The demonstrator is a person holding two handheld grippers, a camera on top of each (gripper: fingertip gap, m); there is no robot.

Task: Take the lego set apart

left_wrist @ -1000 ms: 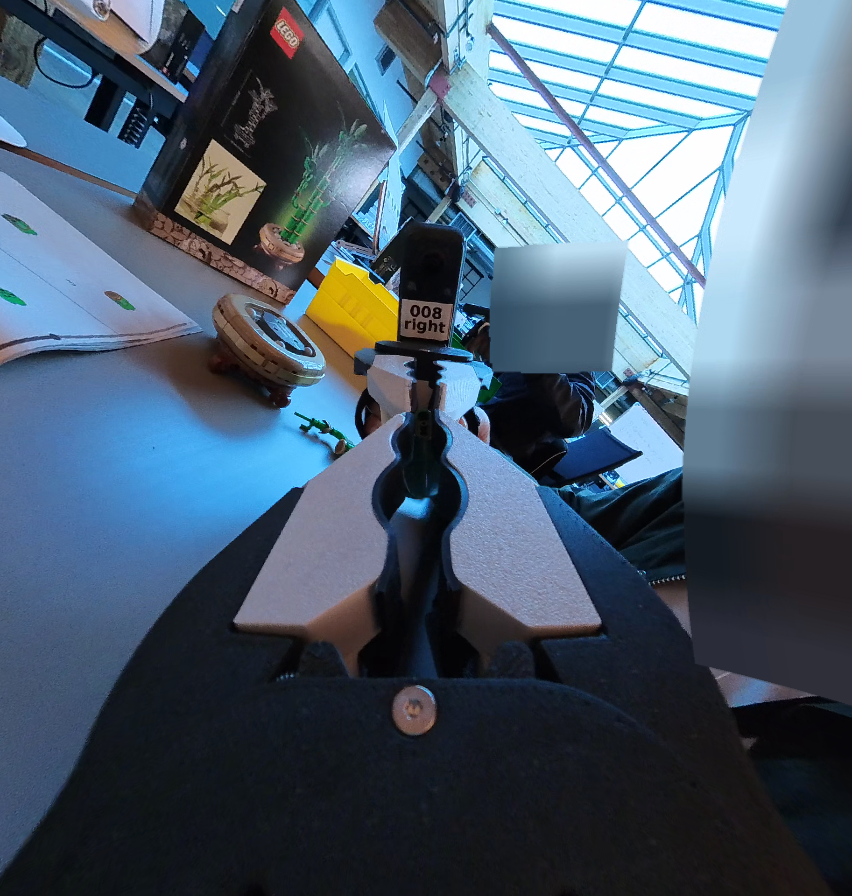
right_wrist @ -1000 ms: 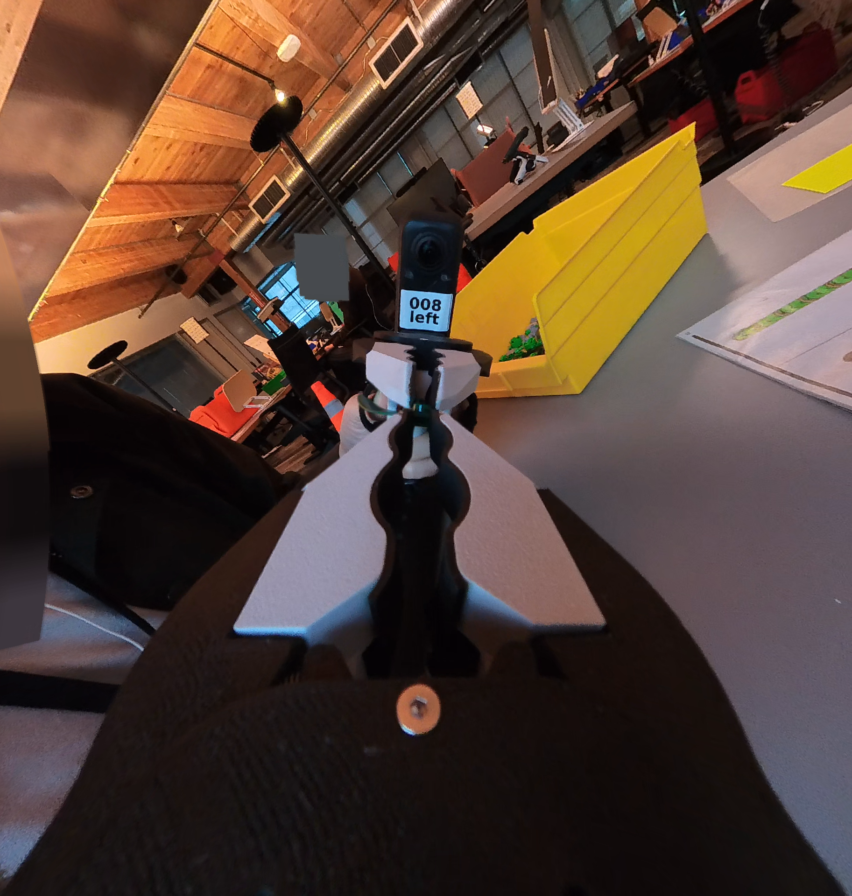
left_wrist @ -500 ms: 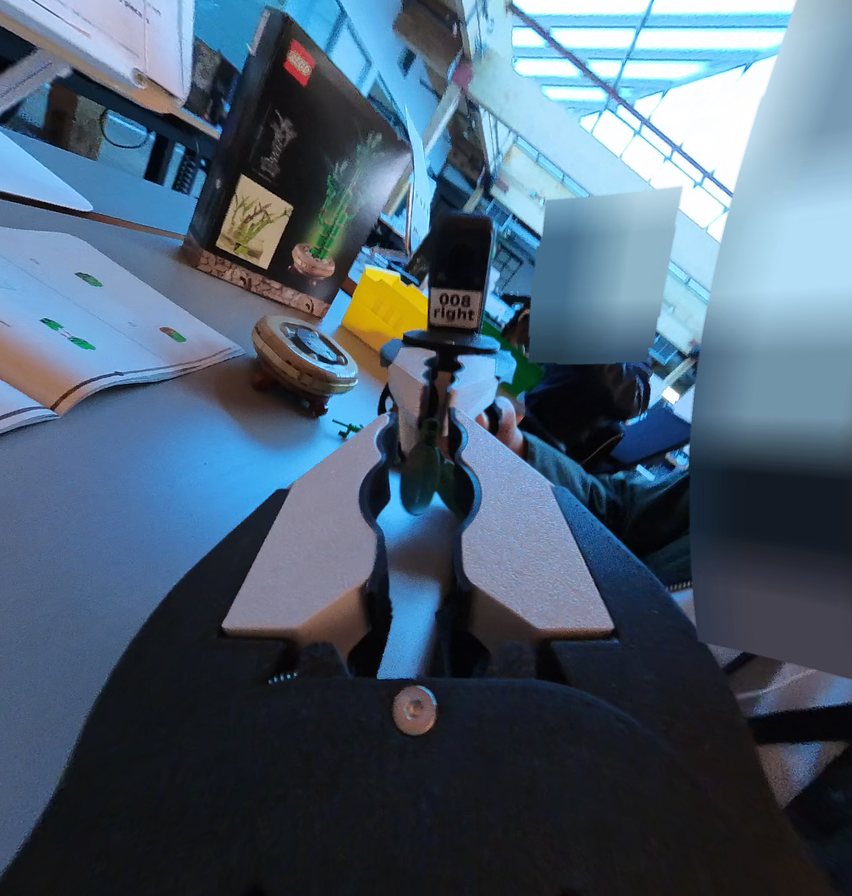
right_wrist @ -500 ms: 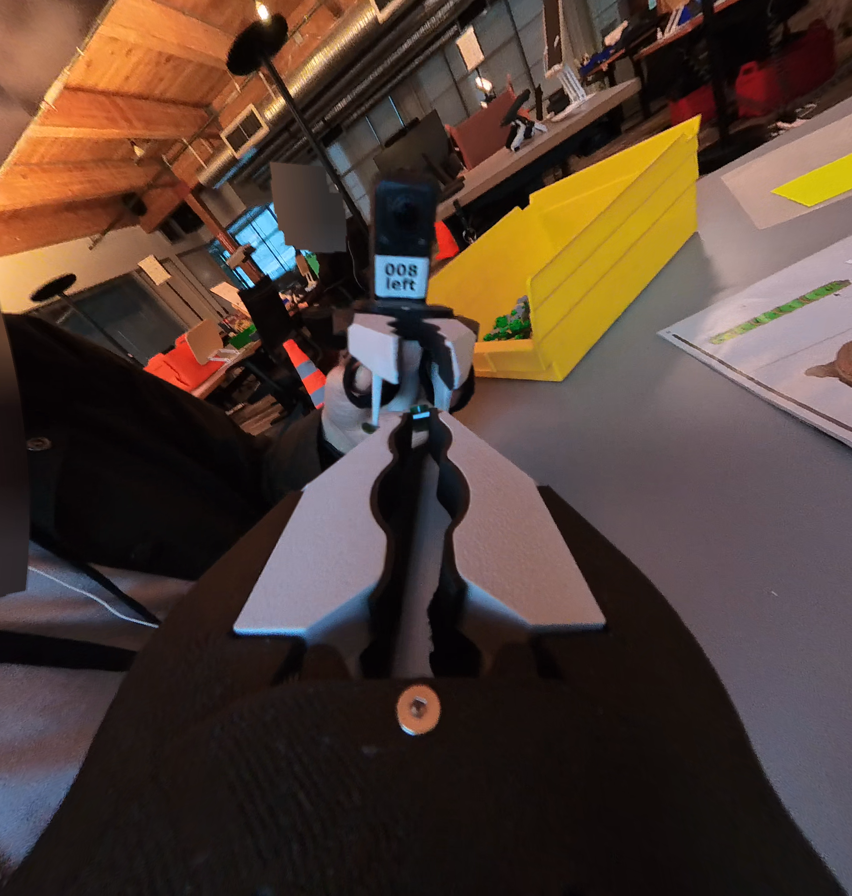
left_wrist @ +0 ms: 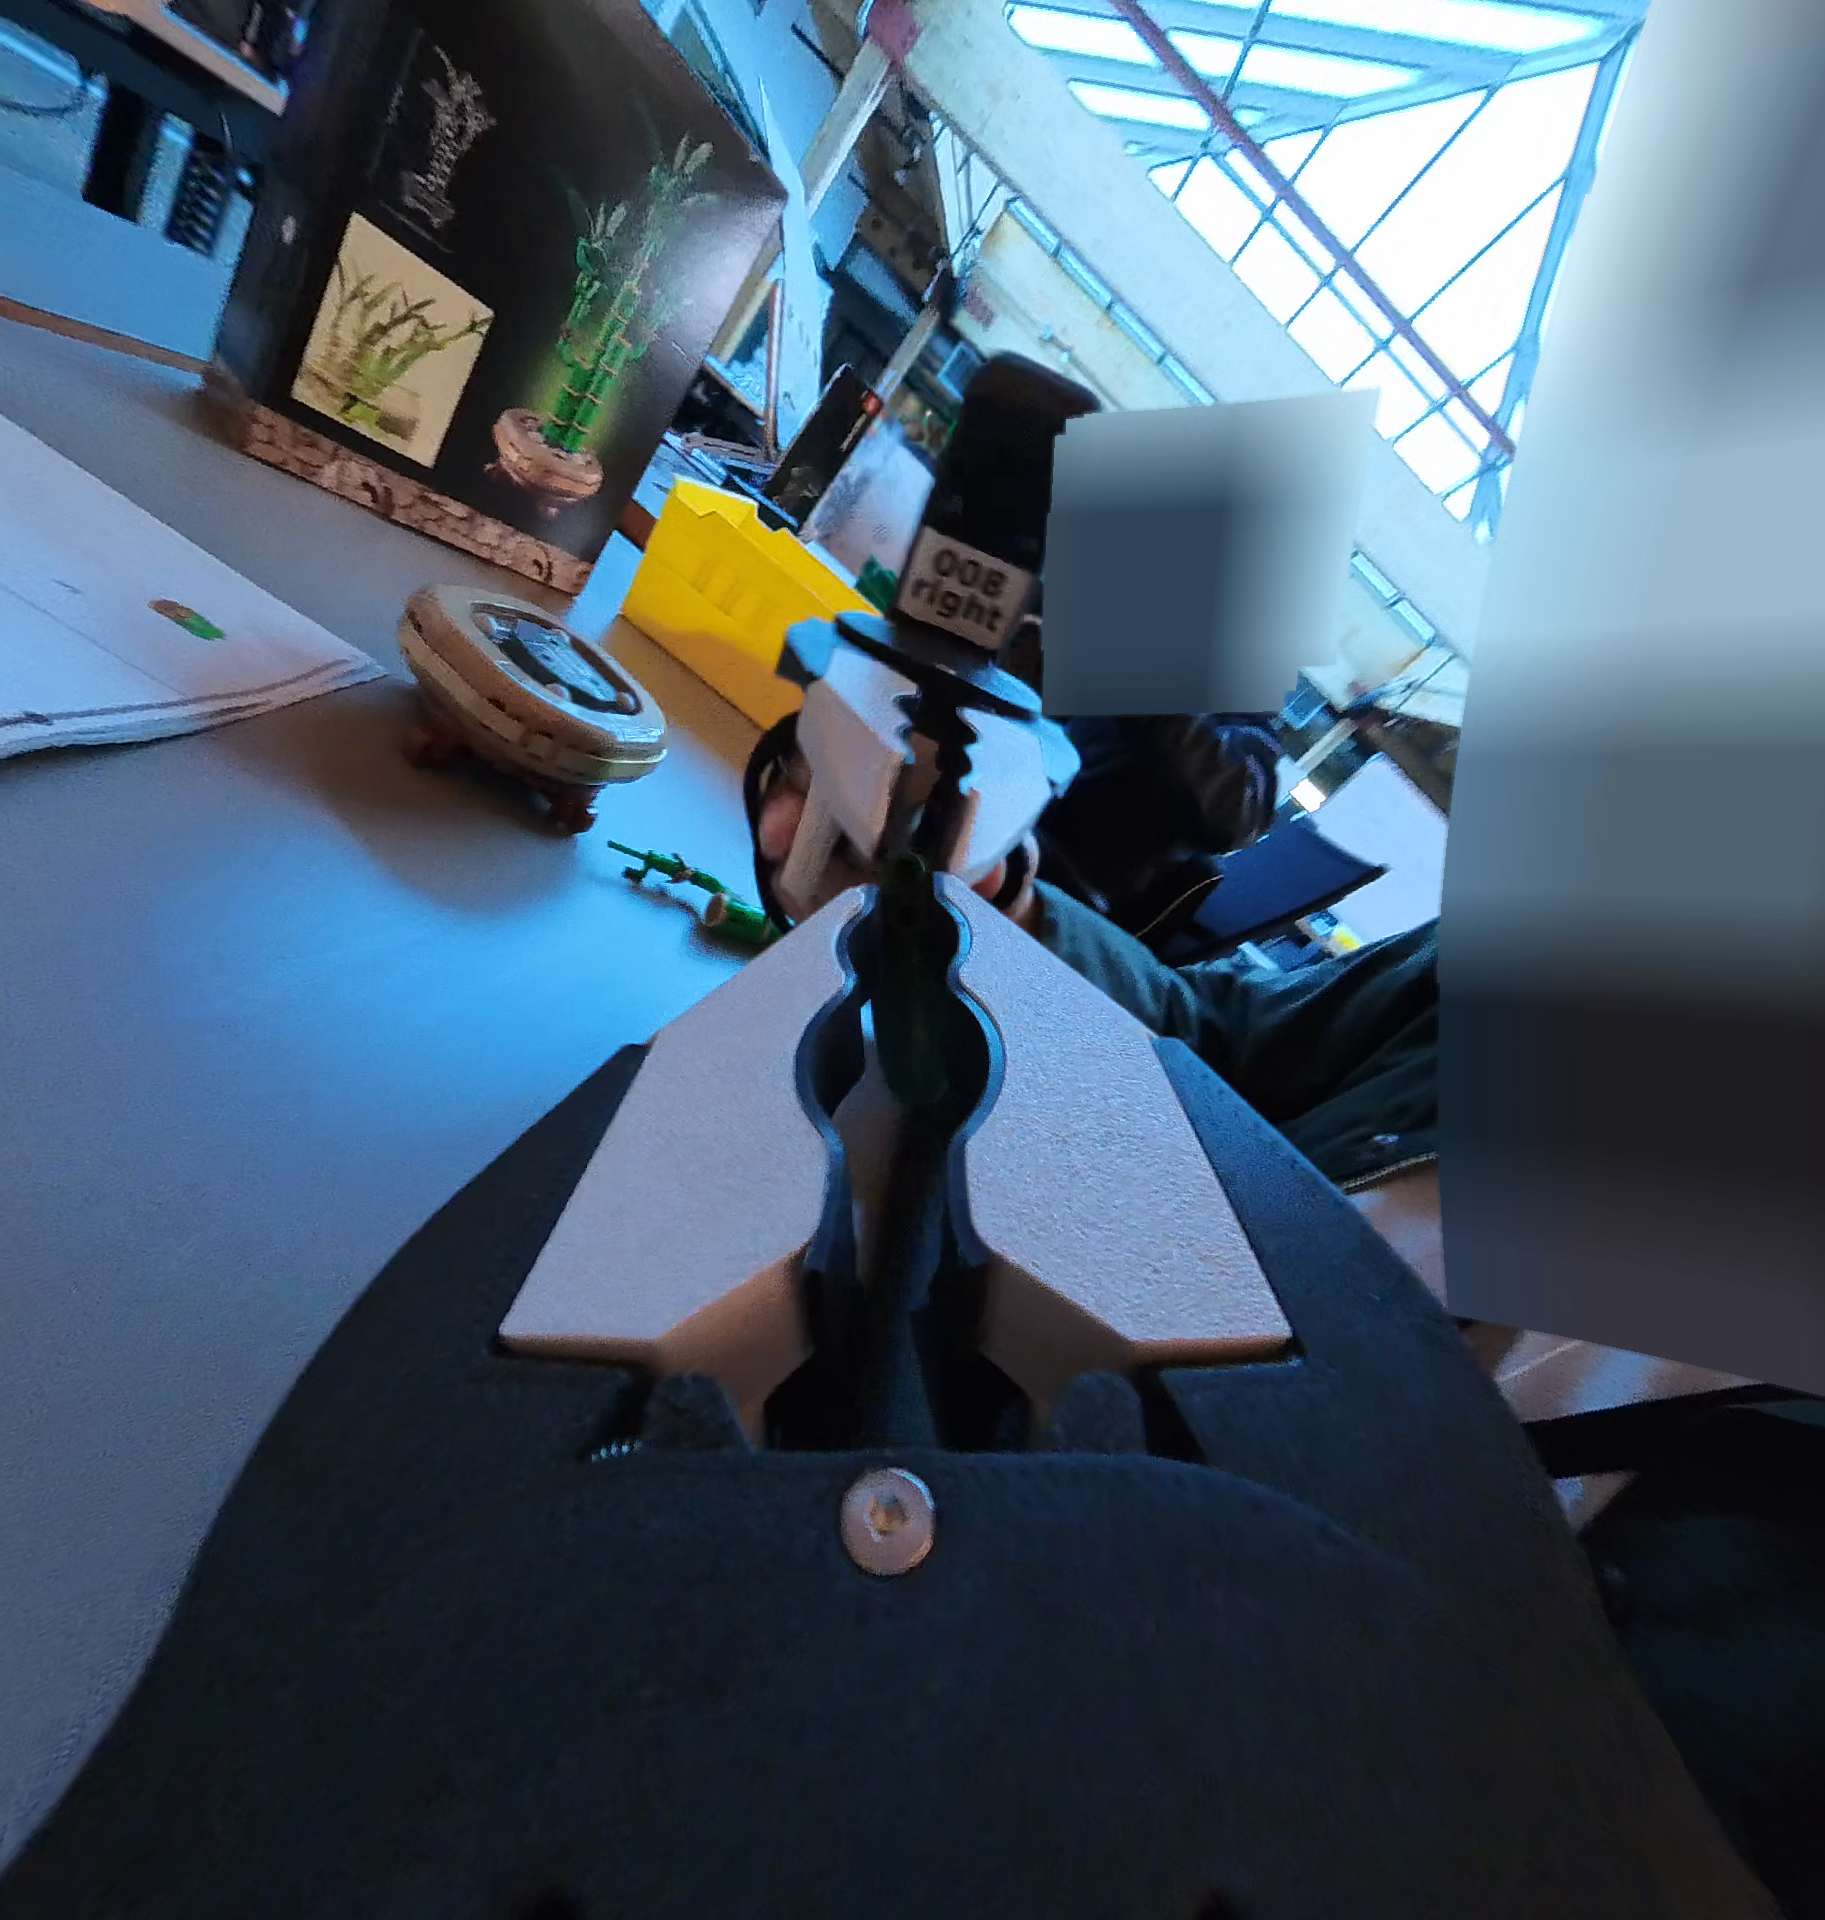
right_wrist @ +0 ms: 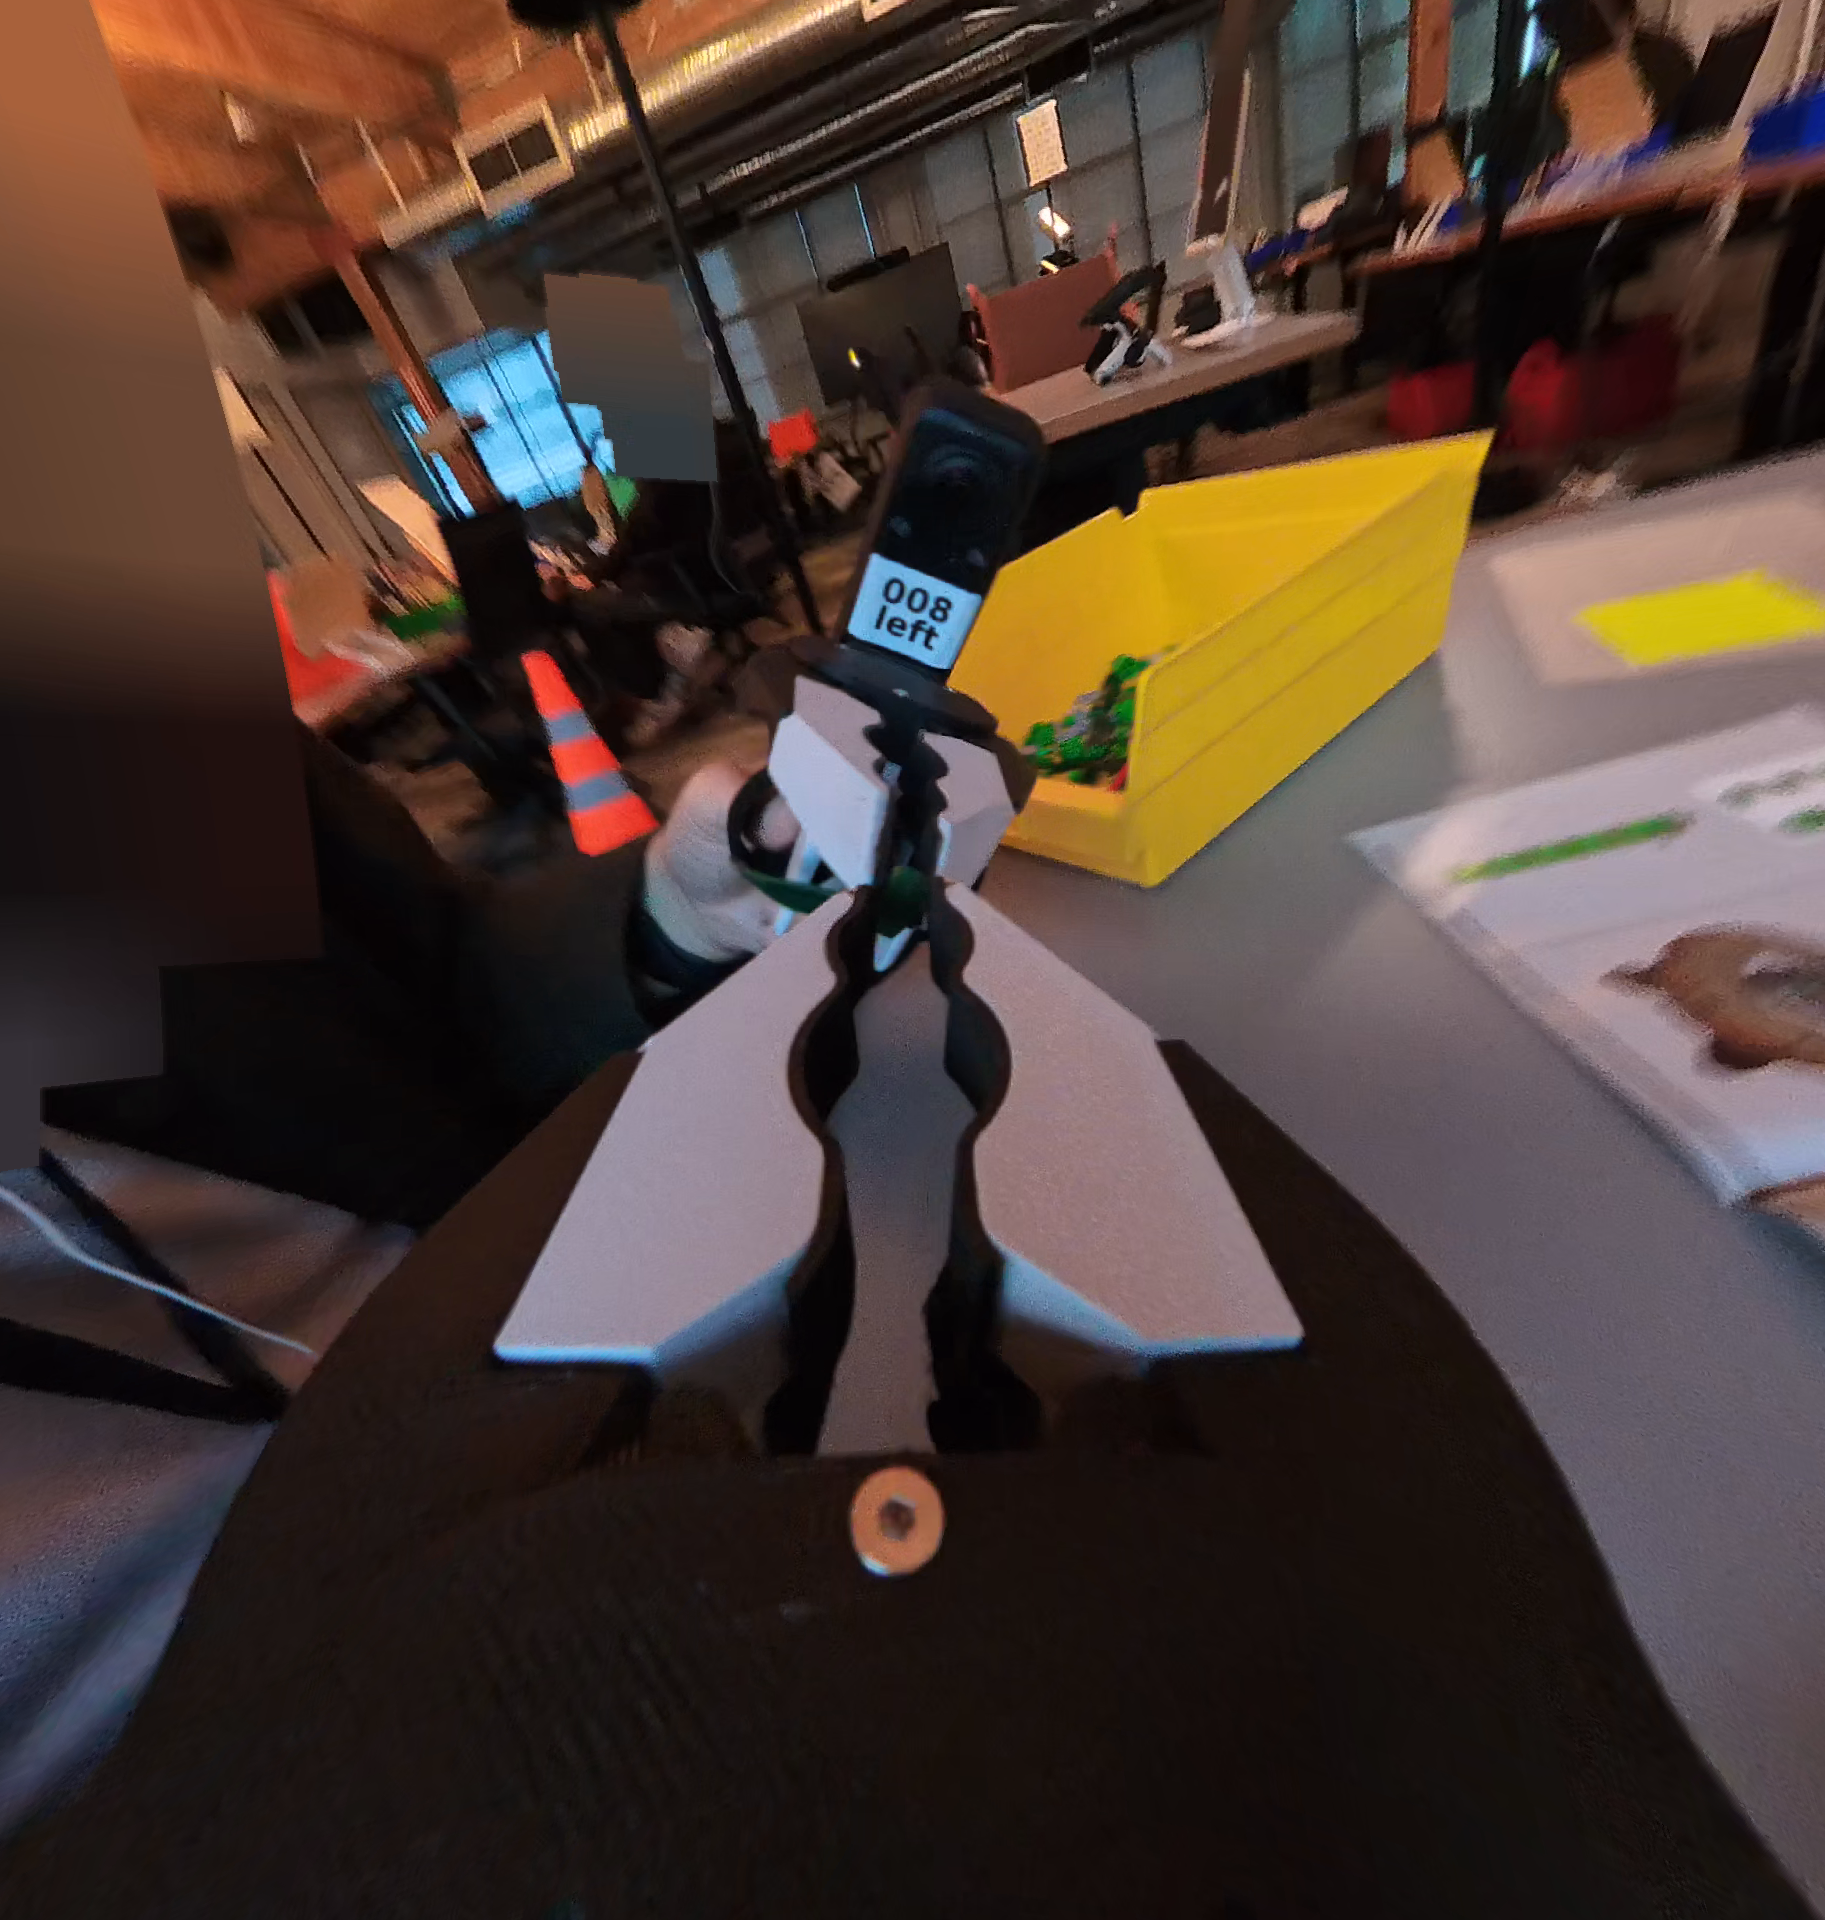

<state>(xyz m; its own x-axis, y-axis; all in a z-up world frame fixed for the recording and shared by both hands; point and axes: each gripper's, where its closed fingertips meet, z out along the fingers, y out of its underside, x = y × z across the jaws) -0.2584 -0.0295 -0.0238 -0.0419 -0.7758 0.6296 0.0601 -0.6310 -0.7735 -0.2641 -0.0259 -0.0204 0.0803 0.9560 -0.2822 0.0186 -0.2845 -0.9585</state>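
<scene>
My left gripper [left_wrist: 908, 883] is shut on a small dark green lego stem piece [left_wrist: 908, 997] that lies between its pads. My right gripper [right_wrist: 900, 909] faces it tip to tip and is shut on the other end of the green piece [right_wrist: 903, 888], where a green leaf [right_wrist: 783, 888] sticks out to the left. Both are held in the air near the table's edge. The right gripper also shows in the left wrist view [left_wrist: 918, 821], and the left gripper in the right wrist view [right_wrist: 903, 821]. A round tan lego base [left_wrist: 534, 686] and a loose green bamboo piece [left_wrist: 690, 894] lie on the grey table [left_wrist: 212, 1039].
A yellow bin [right_wrist: 1251, 644] holding several green pieces stands behind the grippers and also shows in the left wrist view [left_wrist: 731, 603]. A dark lego box [left_wrist: 492, 281] stands at the back. An open instruction booklet [left_wrist: 108, 613] lies on the table, also visible in the right wrist view [right_wrist: 1666, 935]. A person's dark sleeve [left_wrist: 1251, 1029] is close. The tips of both grippers are at nearly the same place.
Both grippers have tilted and shifted together. The left gripper's jaws have narrowed onto the green piece. The right wrist view has swung and blurred, showing more of the bin and booklet.
</scene>
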